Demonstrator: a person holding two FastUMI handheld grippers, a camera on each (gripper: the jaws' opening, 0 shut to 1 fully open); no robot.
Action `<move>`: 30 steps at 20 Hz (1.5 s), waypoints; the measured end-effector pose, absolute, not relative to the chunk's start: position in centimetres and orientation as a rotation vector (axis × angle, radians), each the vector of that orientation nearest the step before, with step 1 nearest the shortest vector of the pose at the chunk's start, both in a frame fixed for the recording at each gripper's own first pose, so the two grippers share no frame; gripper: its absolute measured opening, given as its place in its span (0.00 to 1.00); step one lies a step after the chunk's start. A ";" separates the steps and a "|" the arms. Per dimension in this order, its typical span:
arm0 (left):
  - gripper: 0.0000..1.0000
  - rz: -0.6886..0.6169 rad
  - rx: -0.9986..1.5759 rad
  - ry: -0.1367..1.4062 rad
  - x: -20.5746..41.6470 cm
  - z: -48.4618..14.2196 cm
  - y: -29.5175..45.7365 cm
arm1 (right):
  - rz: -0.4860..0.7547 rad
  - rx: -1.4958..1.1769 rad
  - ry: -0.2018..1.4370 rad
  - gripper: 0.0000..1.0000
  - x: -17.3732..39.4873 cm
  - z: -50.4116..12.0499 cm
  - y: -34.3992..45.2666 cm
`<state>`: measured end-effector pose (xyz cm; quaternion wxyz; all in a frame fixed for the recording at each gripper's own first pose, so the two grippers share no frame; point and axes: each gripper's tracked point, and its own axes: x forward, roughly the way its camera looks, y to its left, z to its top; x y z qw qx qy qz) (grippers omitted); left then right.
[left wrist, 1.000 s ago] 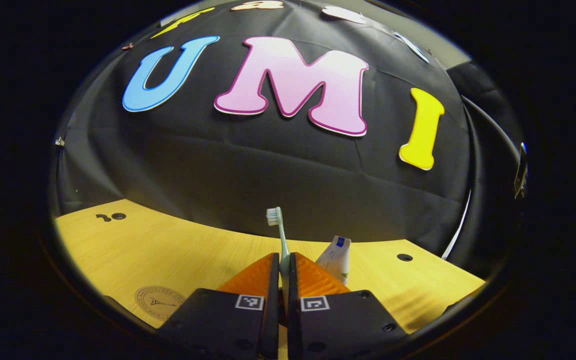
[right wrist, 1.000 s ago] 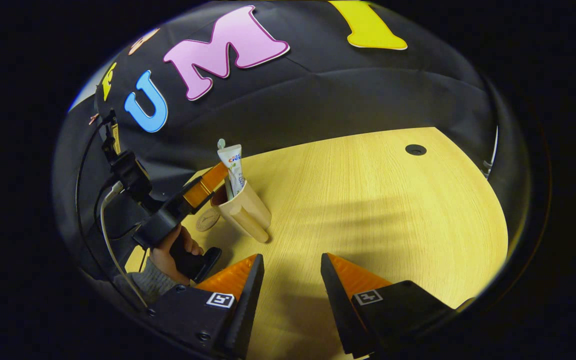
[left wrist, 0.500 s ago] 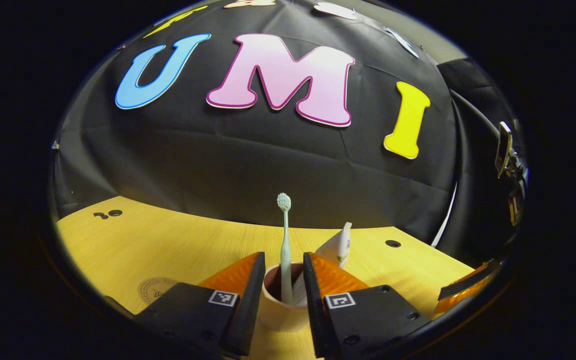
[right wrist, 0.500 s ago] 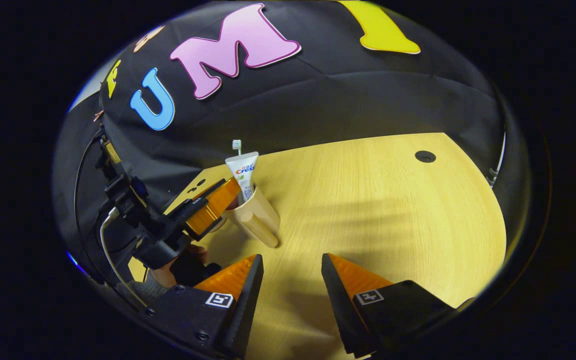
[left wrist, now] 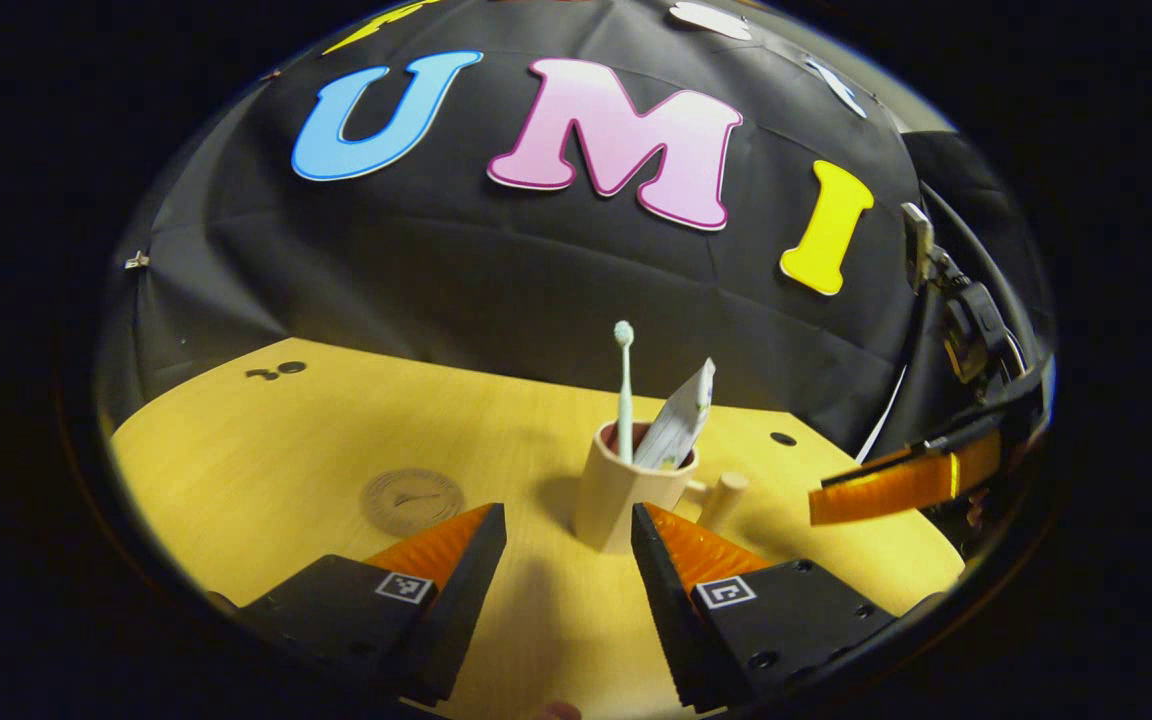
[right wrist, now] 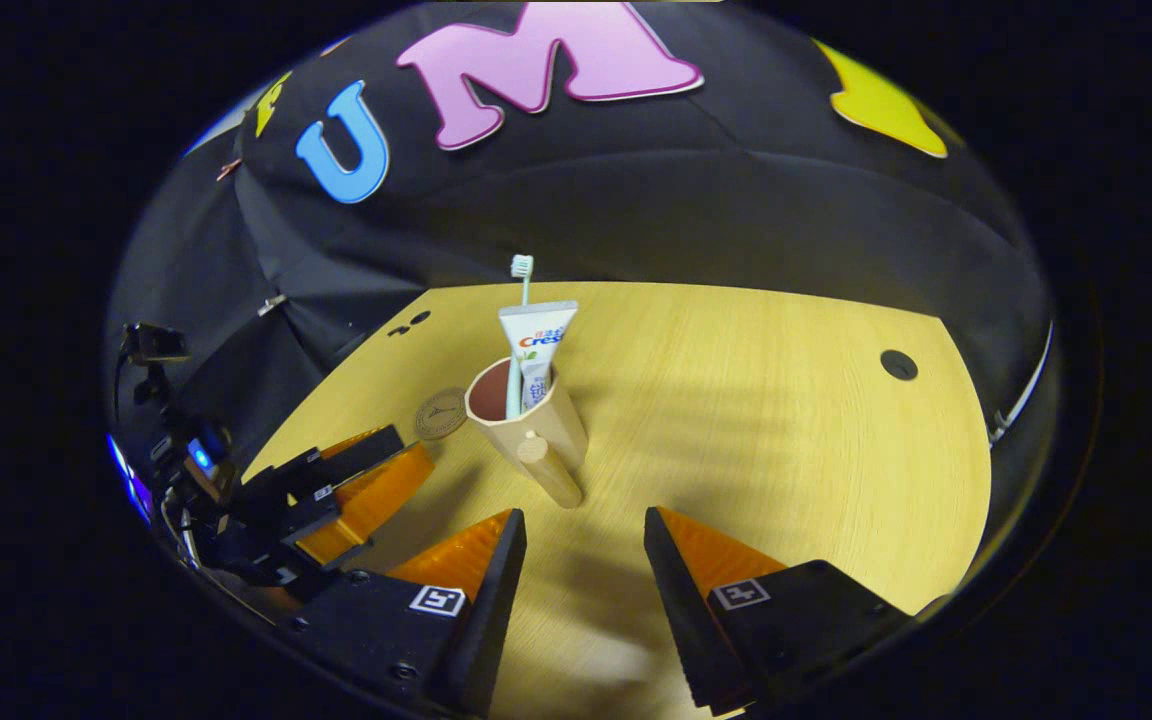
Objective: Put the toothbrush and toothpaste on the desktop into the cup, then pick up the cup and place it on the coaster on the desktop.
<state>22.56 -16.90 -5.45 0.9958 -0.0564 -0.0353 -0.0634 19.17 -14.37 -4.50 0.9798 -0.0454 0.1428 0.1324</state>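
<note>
Backing off from the cup, my left gripper has let the toothbrush go and hangs spread wide. Toothbrush and toothpaste both stand in the cup. My right gripper is wide too, empty. Left to do: lift the cup onto the coaster just beside it.

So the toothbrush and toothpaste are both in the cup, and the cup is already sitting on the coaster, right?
Not quite. The left gripper view shows the cup holding toothbrush and toothpaste, but standing on the desktop beside the coaster.
</note>
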 end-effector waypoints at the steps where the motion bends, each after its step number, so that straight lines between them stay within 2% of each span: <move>1: 0.81 -0.114 -0.118 -0.061 21.4 -6.0 -16.1 | 0.269 -0.125 0.289 0.74 19.6 -4.3 -13.9; 6: 0.81 -0.054 -0.154 -0.006 16.1 -8.4 -13.1 | 0.290 -0.203 0.369 0.77 22.2 -4.9 -12.1; 7: 0.81 -0.044 -0.152 0.001 14.9 -8.7 -12.5 | 0.281 -0.228 0.382 0.68 22.7 -5.2 -12.1; 8: 0.81 -0.040 -0.146 0.007 14.1 -9.1 -12.2 | 0.277 -0.258 0.396 0.78 23.3 -5.3 -12.0; 13: 0.80 -0.030 -0.147 0.059 10.5 -10.8 -10.6 | 0.303 -0.325 0.468 0.78 25.5 -7.0 -10.6; 23: 0.81 -0.034 -0.182 0.096 10.8 -12.2 -10.9 | 0.318 -0.384 0.585 0.77 29.1 -8.8 -8.9; 29: 0.80 -0.025 -0.189 0.099 11.2 -12.3 -9.6 | 0.298 -0.421 0.653 0.64 29.1 -10.3 -9.3; 30: 0.80 -0.025 -0.192 0.100 11.2 -12.4 -9.4 | 0.298 -0.415 0.661 0.54 29.0 -10.4 -9.3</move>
